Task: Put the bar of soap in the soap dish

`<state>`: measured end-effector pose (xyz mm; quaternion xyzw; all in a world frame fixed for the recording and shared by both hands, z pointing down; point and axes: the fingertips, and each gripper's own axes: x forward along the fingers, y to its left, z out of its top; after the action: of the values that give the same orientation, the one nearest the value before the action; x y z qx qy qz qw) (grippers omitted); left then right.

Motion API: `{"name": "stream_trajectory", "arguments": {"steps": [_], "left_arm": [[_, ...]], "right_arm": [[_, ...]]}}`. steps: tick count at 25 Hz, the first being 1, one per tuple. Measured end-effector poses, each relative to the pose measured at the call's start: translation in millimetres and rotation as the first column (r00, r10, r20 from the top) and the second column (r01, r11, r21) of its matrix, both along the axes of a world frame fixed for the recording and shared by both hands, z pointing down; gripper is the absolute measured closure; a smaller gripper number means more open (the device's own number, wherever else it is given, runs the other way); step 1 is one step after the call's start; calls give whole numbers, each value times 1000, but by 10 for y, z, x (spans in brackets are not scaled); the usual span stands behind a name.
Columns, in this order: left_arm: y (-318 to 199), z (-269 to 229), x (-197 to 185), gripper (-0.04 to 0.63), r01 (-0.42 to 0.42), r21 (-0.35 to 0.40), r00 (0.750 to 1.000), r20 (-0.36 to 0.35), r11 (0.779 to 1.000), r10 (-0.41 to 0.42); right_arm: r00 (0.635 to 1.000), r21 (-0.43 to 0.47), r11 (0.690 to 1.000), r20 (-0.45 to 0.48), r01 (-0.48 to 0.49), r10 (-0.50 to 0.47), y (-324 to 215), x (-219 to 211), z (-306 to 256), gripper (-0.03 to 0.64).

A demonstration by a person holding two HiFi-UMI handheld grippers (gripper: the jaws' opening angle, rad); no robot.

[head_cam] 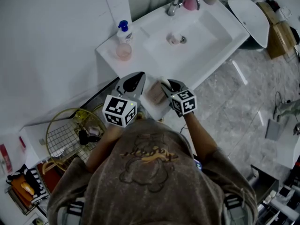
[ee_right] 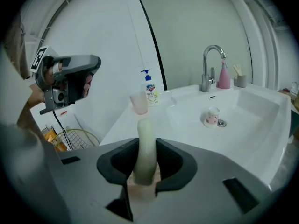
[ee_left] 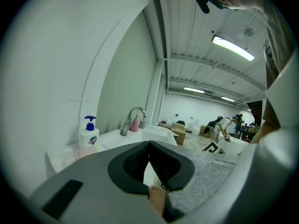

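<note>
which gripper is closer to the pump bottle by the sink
Left. The left gripper is at the near edge of the counter, roughly in front of the pump bottle; the right gripper, holding the bar of soap, sits further right along that edge.

Waxy-smooth, faintly shiny bar of soap (ee_right: 145, 146). Matt black, finely ribbed pads (ee_right: 170, 160) (rubbery by the look) set in the matt grey plastic of the right gripper (ee_right: 145, 140). Glossy white glazed basin (ee_right: 261, 111). Polished, mirror-bright metal tap (ee_right: 209, 64). Smooth white plastic pump bottle (ee_right: 149, 94). Thin metal wire basket (head_cam: 61, 139).
</note>
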<state>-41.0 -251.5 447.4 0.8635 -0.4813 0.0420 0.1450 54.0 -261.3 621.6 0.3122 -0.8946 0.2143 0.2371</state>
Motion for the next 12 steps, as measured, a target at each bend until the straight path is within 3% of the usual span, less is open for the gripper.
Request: {"name": "stream_trajectory", "arguments": {"steps": [12], "left_arm": [[-42,51,-158,591,41,-10,999,3,999,-41]], "right_arm": [[989,-79,994,-127,72,-82,-2,-126,324,503]]}}
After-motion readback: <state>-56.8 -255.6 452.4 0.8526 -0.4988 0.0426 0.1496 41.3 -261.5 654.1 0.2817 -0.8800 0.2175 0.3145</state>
